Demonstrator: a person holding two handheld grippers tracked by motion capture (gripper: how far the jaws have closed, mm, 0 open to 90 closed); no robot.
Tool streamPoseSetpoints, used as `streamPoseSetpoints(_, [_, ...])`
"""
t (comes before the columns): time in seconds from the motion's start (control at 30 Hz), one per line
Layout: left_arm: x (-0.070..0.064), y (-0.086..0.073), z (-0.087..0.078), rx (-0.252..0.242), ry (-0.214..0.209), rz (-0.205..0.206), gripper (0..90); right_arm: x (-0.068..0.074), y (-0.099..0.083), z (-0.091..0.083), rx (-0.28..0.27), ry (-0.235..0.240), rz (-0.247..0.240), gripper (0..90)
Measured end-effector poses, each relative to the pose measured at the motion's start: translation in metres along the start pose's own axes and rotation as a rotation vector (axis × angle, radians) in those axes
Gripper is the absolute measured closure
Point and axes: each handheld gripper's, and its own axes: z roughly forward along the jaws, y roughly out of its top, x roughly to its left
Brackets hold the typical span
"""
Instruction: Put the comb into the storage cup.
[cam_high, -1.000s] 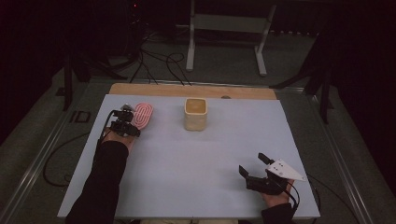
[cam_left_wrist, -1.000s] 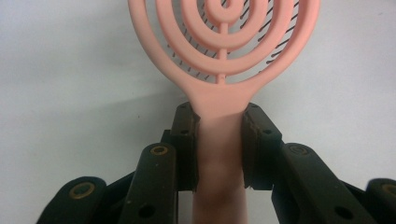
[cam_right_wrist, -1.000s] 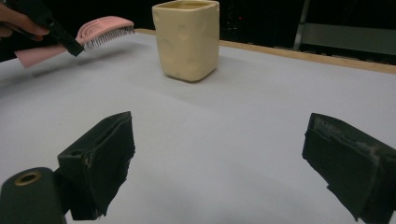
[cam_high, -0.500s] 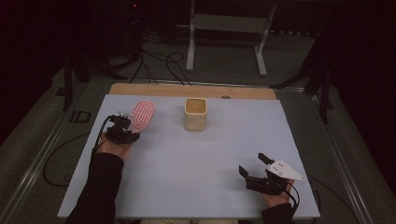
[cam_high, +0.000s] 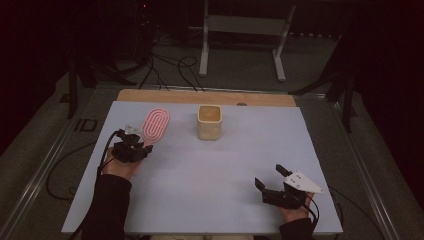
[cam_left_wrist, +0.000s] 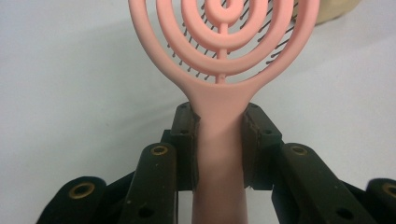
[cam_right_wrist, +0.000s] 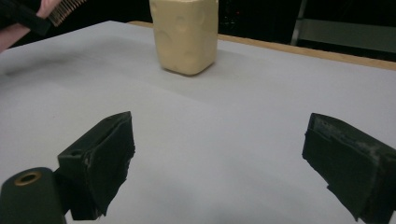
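A pink oval hairbrush (cam_high: 156, 125) with ring-shaped slots is held off the table at the left. My left gripper (cam_high: 142, 145) is shut on its handle; in the left gripper view the handle (cam_left_wrist: 219, 154) is squeezed between both pads, with the head (cam_left_wrist: 224, 37) pointing away. A cream square cup (cam_high: 209, 121) stands upright at the table's back middle, to the right of the brush. My right gripper (cam_high: 267, 181) rests near the front right edge, open, nothing between its pads (cam_right_wrist: 105, 158). The cup (cam_right_wrist: 186, 35) stands ahead of it.
The table (cam_high: 210, 175) has a pale grey top with a wooden strip (cam_high: 205, 97) along its far edge. Beyond it, cables and a metal stand (cam_high: 240, 35) sit on the dark floor. Metal rails run along both sides.
The left gripper has lifted the brush and drawn it slightly toward the front left; the brush head now tilts up. The right gripper has stayed put.
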Motion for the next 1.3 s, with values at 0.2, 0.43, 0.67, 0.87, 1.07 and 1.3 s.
streamPoseSetpoints(0.2, [-0.005,0.001,-0.01,-0.051,-0.024,0.019,70.1,0.0,0.0,0.001,0.007,0.008,0.0,8.9])
streamPoseSetpoints(0.43, [-0.017,0.005,-0.022,-0.092,-0.045,0.06,70.1,0.001,0.001,0.004,0.02,0.02,0.004,8.9])
streamPoseSetpoints(0.67, [-0.028,0.005,-0.02,-0.101,-0.06,0.116,70.1,0.001,0.001,0.005,0.028,0.025,0.004,8.9])
streamPoseSetpoints(0.87, [-0.034,0.006,-0.016,-0.114,-0.099,0.131,70.1,-0.001,0.0,0.006,0.037,0.024,0.021,8.9])
streamPoseSetpoints(1.07, [-0.041,0.007,-0.013,-0.132,-0.137,0.15,70.1,-0.006,0.007,0.004,0.056,-0.002,0.056,8.9])
streamPoseSetpoints(1.3, [-0.05,0.008,-0.014,-0.151,-0.173,0.161,70.1,-0.009,0.027,0.004,0.036,0.025,0.105,8.9])
